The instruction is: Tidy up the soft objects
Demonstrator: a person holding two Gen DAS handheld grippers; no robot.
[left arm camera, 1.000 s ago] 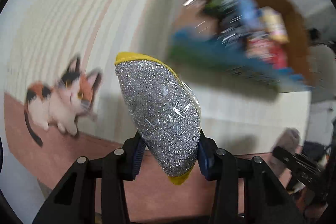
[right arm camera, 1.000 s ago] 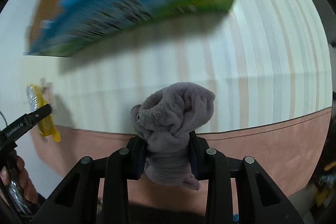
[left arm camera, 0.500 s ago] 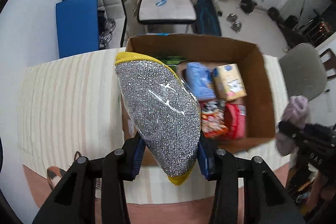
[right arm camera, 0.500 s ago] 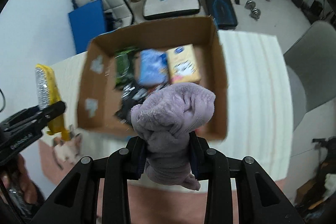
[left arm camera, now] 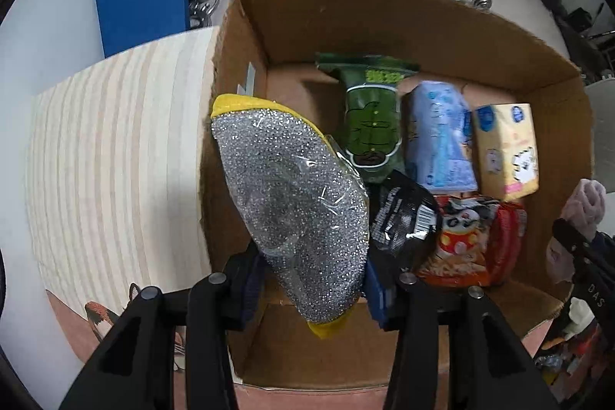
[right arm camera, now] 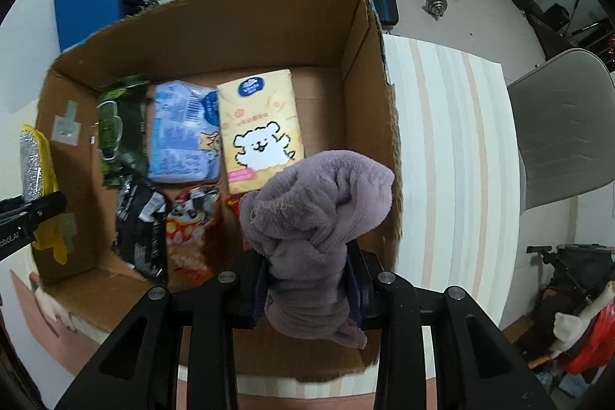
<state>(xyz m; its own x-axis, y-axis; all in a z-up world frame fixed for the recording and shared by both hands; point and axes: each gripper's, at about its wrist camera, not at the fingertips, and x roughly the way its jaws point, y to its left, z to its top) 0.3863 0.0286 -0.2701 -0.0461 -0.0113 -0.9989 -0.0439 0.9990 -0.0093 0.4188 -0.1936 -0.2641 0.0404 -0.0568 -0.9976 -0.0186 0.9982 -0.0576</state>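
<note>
Both grippers point down over the open cardboard box [right arm camera: 361,37], which sits on the striped desk [right arm camera: 453,148]; the likely reason is a straight drop of each item into the box.

Left gripper [left arm camera: 311,275]: a silver scouring sponge with yellow backing [left arm camera: 292,202], still in clear wrap, stands on edge between its fingers [left arm camera: 250,279]. The jaws have just been opening; the gap has widened a little, yet the sponge has not fallen and both pads look in contact. Judged: release starting. It hangs over the box's 9 o'clock wall, so it may clip the rim if let go here.

Right gripper [right arm camera: 307,279]: fingers closed tight on a bunched mauve fleece cloth [right arm camera: 315,218], pinched at its waist so the bulk sits above the pads. It is over the box's 4 o'clock corner, above bare cardboard floor.

Box contents, laid flat in rows: green packet [left arm camera: 369,118], blue tissue pack [left arm camera: 438,137], yellow tissue pack with a white bear [right arm camera: 261,125], black pouch [left arm camera: 403,218], red snack bag [left arm camera: 469,241]. Free floor lies at 3 o'clock in the right view.

A calico cat plush [left arm camera: 103,314] lies on the desk outside the box at 8 o'clock, not yet sorted.
</note>
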